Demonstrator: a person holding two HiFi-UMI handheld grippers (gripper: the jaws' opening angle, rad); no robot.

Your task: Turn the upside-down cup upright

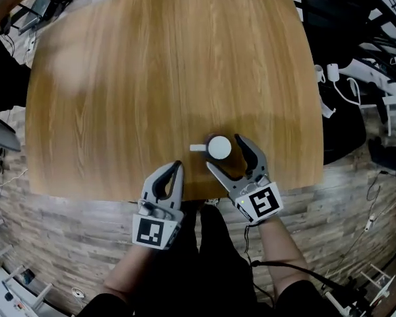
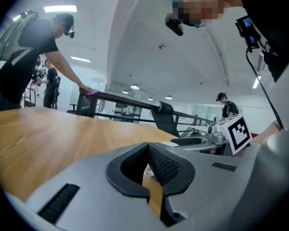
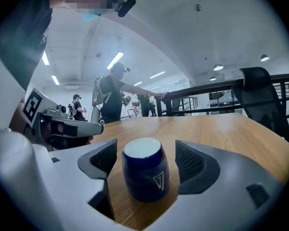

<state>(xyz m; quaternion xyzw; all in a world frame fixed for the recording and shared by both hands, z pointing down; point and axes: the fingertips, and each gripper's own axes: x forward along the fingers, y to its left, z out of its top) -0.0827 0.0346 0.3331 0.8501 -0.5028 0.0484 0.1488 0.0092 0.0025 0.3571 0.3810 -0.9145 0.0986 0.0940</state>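
A dark blue cup [image 1: 219, 148] stands upside down near the front edge of the wooden table [image 1: 152, 71], its white bottom up and its handle [image 1: 198, 147] pointing left. My right gripper [image 1: 223, 152] is open with the cup between its jaws. In the right gripper view the cup [image 3: 145, 177] sits midway between the pads [image 3: 189, 160], with a gap on each side. My left gripper [image 1: 177, 166] is shut and empty at the table's front edge, left of the cup. In the left gripper view its jaws [image 2: 151, 179] meet over the wood.
The table's front edge [image 1: 185, 197] lies just under both grippers. Several people stand in the background beside a railing [image 3: 221, 88], and an office chair [image 3: 265, 100] sits at the table's far side. Cables and equipment [image 1: 356, 91] lie on the floor to the right.
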